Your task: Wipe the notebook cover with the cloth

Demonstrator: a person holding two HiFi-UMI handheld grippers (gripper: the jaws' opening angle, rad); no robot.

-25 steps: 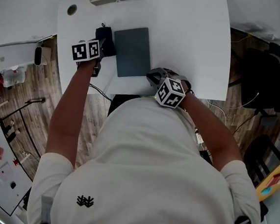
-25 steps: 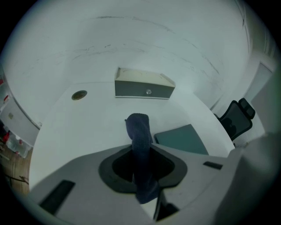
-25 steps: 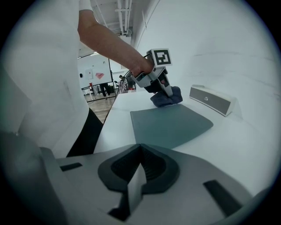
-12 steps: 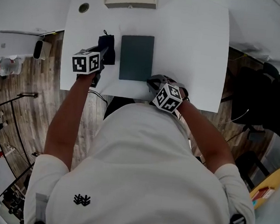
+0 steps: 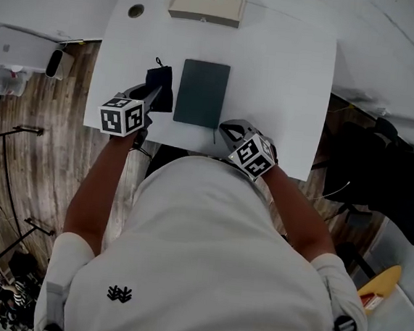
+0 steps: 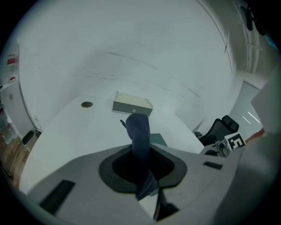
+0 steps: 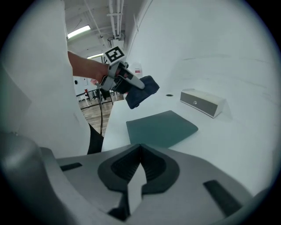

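**Cloth pinched beside the notebook, not yet on its cover**

The white worktop (image 5: 288, 74) is carrying a dark teal notebook (image 5: 201, 94), which is lying flat and shut near its middle. A beige box (image 5: 207, 3) is sitting at 12 o'clock from the notebook, by the far edge. The left tool (image 5: 152, 96) is hovering at 9 o'clock from the notebook and pinching the dark blue cloth (image 5: 160, 87), which is bunching up just beside the cover's left edge. The right tool (image 5: 230, 132) is waiting at 5 o'clock from the notebook, its jaws pressed together on nothing. A small round hole (image 5: 137, 10) is showing at 10 o'clock, near the corner.
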